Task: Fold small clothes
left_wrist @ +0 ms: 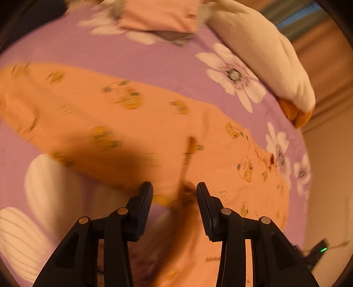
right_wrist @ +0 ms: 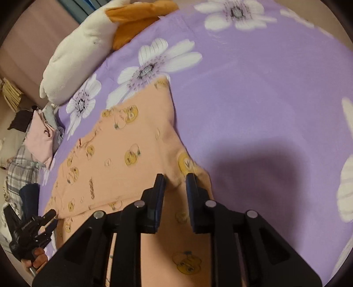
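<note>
Orange printed garment (left_wrist: 136,123) lying spread on the purple floral bed (left_wrist: 123,59), flat for folding | left tool (left_wrist: 174,194) hanging released over a fabric crease | right tool (right_wrist: 175,181) straddling a raised garment edge, whether the pads are pinching it I cannot tell | folded pink piece (left_wrist: 158,15) sitting apart near the white pillow (left_wrist: 260,50)

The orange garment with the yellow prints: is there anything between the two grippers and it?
Nothing visible. The left gripper hovers open right over the orange garment, with only cloth between its fingers. The right gripper has a raised fold of the garment between its fingers; whether the pads already press it cannot be told.
</note>
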`<state>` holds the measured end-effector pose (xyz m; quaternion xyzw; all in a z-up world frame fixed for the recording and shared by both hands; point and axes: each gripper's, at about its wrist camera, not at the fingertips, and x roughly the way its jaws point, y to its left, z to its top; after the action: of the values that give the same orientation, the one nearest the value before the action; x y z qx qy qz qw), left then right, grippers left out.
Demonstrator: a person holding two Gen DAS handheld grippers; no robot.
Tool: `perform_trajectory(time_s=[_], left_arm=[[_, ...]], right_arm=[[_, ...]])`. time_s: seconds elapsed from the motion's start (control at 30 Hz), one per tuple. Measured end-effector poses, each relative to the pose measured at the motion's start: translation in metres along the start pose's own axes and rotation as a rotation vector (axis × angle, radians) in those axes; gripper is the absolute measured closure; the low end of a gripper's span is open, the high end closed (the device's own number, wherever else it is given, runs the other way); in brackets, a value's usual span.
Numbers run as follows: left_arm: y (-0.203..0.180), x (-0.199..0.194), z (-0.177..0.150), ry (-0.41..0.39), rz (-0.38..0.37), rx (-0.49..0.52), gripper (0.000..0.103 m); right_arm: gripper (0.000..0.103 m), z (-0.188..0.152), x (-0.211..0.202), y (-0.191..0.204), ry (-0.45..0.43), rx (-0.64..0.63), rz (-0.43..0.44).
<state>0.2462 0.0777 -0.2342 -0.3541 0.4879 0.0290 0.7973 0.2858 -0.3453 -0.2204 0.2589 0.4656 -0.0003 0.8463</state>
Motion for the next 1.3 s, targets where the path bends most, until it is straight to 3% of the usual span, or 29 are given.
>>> perform_trajectory(time_s=[0.07,0.13,0.23,0.3,0.43,0.47,0.53,0.6,0.73,0.77,0.83,0.9,0.97,1.0,1.13,1.3], left_arm=[[0.030,-0.021,0.009,-0.003,-0.084,-0.110,0.056],[0.062,-0.047,0.016,-0.084,-0.148,-0.193,0.032],[0.111,-0.088,0.020,-0.203,-0.163,-0.290,0.031],[0.142,-0.106,0.023,-0.255,-0.234,-0.369,0.031],[0.198,-0.117,0.028,-0.291,-0.259,-0.491,0.031],[0.207,-0.114,0.030,-0.288,-0.284,-0.511,0.031],[0.218,-0.097,0.037,-0.205,-0.345,-0.554,0.031],[0.217,-0.086,0.041,-0.198,-0.441,-0.557,0.031],[0.208,-0.059,0.056,-0.159,-0.483,-0.614,0.031],[0.208,-0.053,0.060,-0.159,-0.471,-0.615,0.034],[0.208,-0.049,0.067,-0.190,-0.412,-0.590,0.056],[0.215,-0.051,0.067,-0.225,-0.352,-0.628,0.070],[0.219,-0.056,0.064,-0.292,-0.340,-0.653,0.077],[0.217,-0.062,0.062,-0.339,-0.286,-0.648,0.080],[0.170,-0.077,0.070,-0.386,0.002,-0.453,0.088],[0.089,-0.091,0.059,-0.464,0.047,-0.244,0.101]], right_arm=[[0.081,-0.004,-0.006,0.001,0.024,0.001,0.006],[0.075,-0.007,-0.009,0.002,0.034,-0.011,0.015],[0.075,-0.011,-0.005,0.004,0.026,-0.029,-0.005],[0.073,-0.010,-0.004,0.007,0.016,-0.036,-0.028],[0.060,-0.015,-0.003,0.021,-0.004,-0.131,-0.073],[0.059,-0.017,-0.002,0.025,-0.011,-0.169,-0.096],[0.058,-0.019,0.001,0.031,-0.018,-0.235,-0.136],[0.057,-0.020,0.003,0.033,-0.028,-0.259,-0.158],[0.052,-0.021,0.003,0.035,-0.040,-0.283,-0.161],[0.052,-0.022,0.004,0.034,-0.044,-0.304,-0.162],[0.052,-0.024,0.004,0.036,-0.043,-0.336,-0.168],[0.051,-0.024,0.004,0.037,-0.043,-0.342,-0.166],[0.050,-0.023,0.006,0.038,-0.046,-0.350,-0.166],[0.049,-0.024,0.006,0.039,-0.047,-0.354,-0.169],[0.048,-0.025,0.007,0.042,-0.046,-0.365,-0.179],[0.048,-0.024,0.005,0.041,-0.044,-0.353,-0.176]])
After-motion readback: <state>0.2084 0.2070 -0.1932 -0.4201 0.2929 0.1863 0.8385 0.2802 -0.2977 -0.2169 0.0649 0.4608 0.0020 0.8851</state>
